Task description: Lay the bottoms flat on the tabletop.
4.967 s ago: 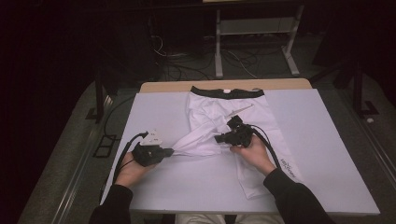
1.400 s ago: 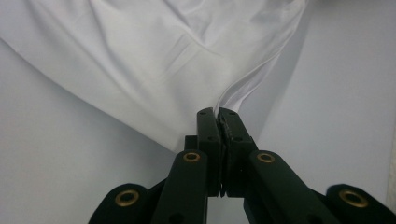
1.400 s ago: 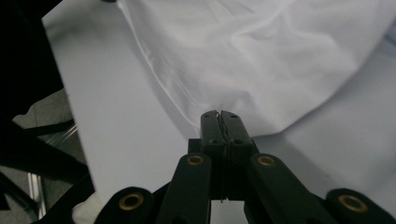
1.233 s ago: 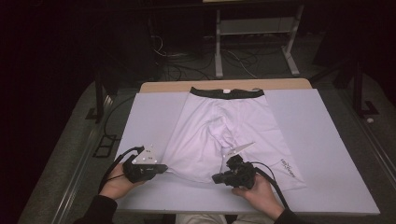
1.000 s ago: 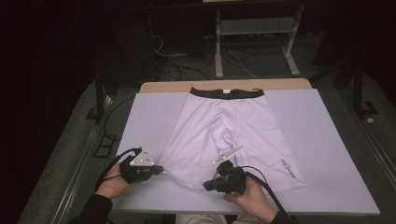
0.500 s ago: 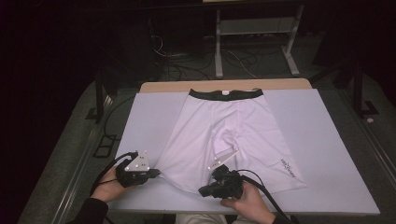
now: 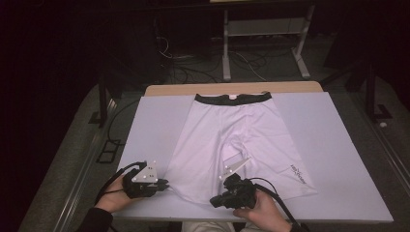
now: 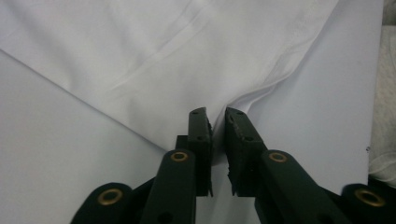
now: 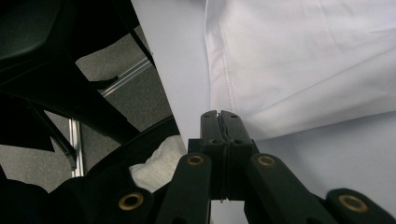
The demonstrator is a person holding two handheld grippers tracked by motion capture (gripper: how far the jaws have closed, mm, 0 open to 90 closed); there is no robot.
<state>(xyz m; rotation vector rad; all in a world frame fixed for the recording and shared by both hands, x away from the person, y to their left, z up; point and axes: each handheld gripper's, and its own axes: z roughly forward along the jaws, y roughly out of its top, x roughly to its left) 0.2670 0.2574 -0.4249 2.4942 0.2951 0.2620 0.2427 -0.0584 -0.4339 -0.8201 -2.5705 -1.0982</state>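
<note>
White shorts point(image 7: 237, 140) are being laid flat on the table point(image 7: 338, 145). A hem corner is being pinched by the right gripper point(image 9: 220, 116), while the left gripper point(image 8: 215, 116) jaws have just been opening, hem cloth between them.

- The white cloth shorts point(image 7: 237, 140) look thin, smooth and slightly sheeny, with soft creases and a stitched seam; their black waistband point(image 7: 232, 99) is matt, seemingly ribbed cloth.
- The pale lilac-white table cover point(image 7: 338, 159) is smooth and matt, like laminate or paper; which, I cannot tell.
- The bare tan strip of tabletop point(image 7: 232, 89) behind it looks like wood.
- The left black two-jaw gripper point(image 8: 216, 122) is matt plastic with brass-coloured metal rivets; its pads look rough and chipped at the edges.
- The right black two-jaw gripper point(image 9: 221, 122) has the same matt finish and rivets.
- The grey three-cornered plate point(image 7: 145, 173) looks like dull metal.
</note>
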